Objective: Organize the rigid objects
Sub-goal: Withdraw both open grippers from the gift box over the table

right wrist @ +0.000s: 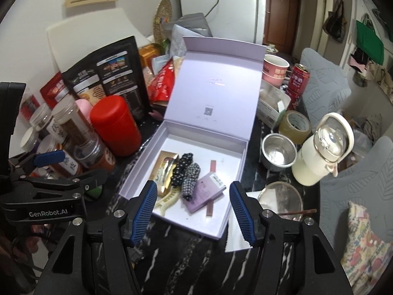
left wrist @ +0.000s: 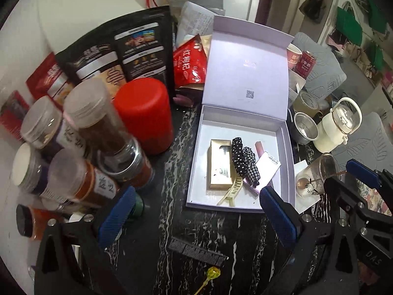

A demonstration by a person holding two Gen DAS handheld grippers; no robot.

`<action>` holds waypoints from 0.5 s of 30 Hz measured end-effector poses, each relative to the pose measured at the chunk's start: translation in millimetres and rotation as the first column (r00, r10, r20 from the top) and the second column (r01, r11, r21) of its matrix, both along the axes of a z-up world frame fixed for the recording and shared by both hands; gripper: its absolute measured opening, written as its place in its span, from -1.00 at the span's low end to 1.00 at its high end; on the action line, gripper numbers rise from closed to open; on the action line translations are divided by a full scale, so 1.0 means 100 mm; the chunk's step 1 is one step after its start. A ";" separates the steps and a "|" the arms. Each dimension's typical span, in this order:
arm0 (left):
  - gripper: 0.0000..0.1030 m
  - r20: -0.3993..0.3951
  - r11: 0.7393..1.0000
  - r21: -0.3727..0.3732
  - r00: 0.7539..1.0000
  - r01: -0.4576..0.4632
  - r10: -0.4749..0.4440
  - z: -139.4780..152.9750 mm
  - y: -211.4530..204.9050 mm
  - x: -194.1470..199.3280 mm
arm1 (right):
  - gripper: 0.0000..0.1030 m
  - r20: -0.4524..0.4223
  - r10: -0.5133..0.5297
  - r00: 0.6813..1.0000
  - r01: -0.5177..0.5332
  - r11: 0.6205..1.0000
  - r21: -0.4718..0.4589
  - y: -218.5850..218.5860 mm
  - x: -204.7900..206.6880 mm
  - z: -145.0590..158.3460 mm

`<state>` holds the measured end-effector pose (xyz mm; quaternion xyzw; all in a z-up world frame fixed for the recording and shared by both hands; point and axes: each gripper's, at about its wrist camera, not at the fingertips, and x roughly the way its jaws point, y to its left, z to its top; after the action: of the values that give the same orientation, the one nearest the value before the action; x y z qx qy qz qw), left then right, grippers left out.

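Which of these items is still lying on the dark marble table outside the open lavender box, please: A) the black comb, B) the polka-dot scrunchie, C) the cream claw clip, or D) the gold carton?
A: the black comb lies on the table in front of the lavender box, beside a yellow-headed hairpin, while the other three sit inside it.

Lilac box [right wrist: 235, 162], red canister [left wrist: 145, 115], black polka-dot scrunchie [left wrist: 238, 156]

"GenRobot.AI" is printed on the left gripper [right wrist: 71, 169] body. "红枸杞" is read on the red pouch [left wrist: 189, 61]. A QR code is shown inside the box lid [left wrist: 248, 73]; "DAS" is embossed on the right gripper [left wrist: 353, 174].
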<state>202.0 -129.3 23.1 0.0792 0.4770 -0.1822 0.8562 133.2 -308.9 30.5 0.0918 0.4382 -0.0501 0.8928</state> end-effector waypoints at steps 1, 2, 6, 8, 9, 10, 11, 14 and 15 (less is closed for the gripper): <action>1.00 0.003 1.000 -0.001 1.000 -0.009 0.009 0.01 0.04 -0.03 | 0.20 0.003 0.010 1.000 -0.010 1.000 0.000 0.04 -0.02 0.01; 1.00 0.005 1.000 -0.002 1.000 -0.016 0.016 0.02 0.08 -0.06 | 0.20 0.003 0.016 1.000 -0.016 1.000 -0.001 0.06 -0.04 0.02; 1.00 0.007 0.998 -0.010 0.998 -0.056 0.057 0.04 0.25 -0.20 | 0.20 0.008 0.038 0.999 -0.038 0.999 0.012 0.18 -0.12 0.05; 1.00 0.006 0.996 -0.005 0.996 -0.085 0.085 0.04 0.34 -0.28 | 0.21 0.010 0.054 0.999 -0.054 0.998 0.015 0.23 -0.17 0.06; 1.00 0.006 0.995 -0.003 0.995 -0.096 0.096 0.03 0.37 -0.31 | 0.21 0.010 0.063 0.998 -0.063 0.998 0.017 0.26 -0.19 0.06; 1.00 0.006 0.994 -0.004 0.994 -0.107 0.107 0.03 0.41 -0.35 | 0.21 0.009 0.072 0.997 -0.072 0.997 0.017 0.28 -0.21 0.05; 1.00 0.004 0.993 -0.007 0.993 -0.118 0.118 0.02 0.46 -0.39 | 0.21 0.007 0.081 0.997 -0.081 0.997 0.018 0.31 -0.24 0.05; 1.00 -0.005 0.989 -0.015 0.989 -0.146 0.146 0.01 0.56 -0.51 | 0.21 0.002 0.101 0.995 -0.101 0.995 0.025 0.37 -0.29 0.03; 1.00 -0.007 0.988 -0.016 0.988 -0.153 0.153 0.00 0.58 -0.54 | 0.21 0.000 0.108 0.994 -0.108 0.994 0.028 0.40 -0.31 0.02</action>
<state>148.4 -71.6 23.2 0.0347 0.4828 -0.1200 0.8668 101.7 -269.3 32.4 0.0806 0.4438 0.0043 0.8925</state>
